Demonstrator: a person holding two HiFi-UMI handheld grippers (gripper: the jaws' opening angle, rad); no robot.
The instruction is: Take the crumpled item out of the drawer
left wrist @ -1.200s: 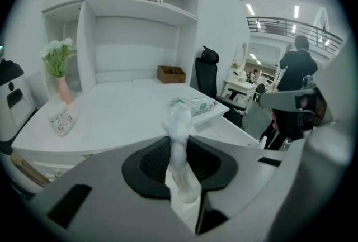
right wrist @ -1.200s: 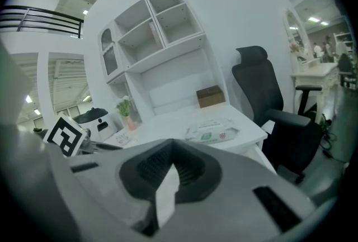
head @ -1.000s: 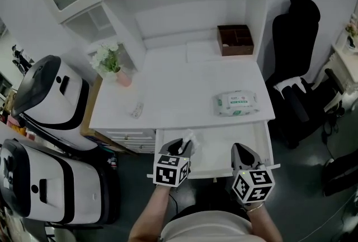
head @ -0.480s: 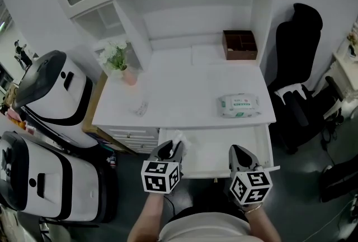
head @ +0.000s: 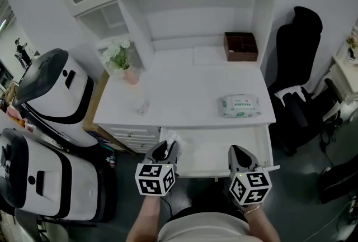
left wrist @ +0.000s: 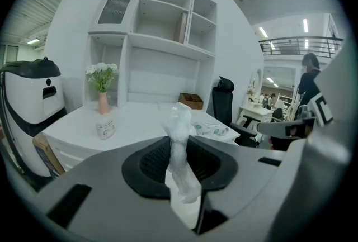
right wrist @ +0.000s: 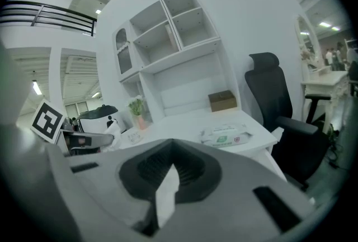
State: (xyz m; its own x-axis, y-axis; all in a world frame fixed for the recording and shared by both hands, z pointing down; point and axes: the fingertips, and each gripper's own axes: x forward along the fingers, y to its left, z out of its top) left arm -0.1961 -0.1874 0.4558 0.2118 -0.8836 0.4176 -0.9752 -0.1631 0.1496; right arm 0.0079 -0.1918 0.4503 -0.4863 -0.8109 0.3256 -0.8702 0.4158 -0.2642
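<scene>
Holding the crumpled item, my left gripper has its two dark pads clamped on the lower part of that pale, translucent wad. The upper part stands upright past the jaw tips, and a small tail hangs below them. In the head view I see the left gripper over the left front corner of the open drawer, with the crumpled item sticking out ahead of the jaws, just short of the desk edge. Whether it is clear of the drawer floor I cannot tell from above.

My right gripper is at the drawer's right front, well apart from the item. In the right gripper view its jaws are drawn together at the tips and grasp nothing — only a white sliver shows through the slit lower down.

On the desk: a pack of wipes at right, a brown box behind it, a vase of flowers at left and a small bottle near the front edge.
</scene>
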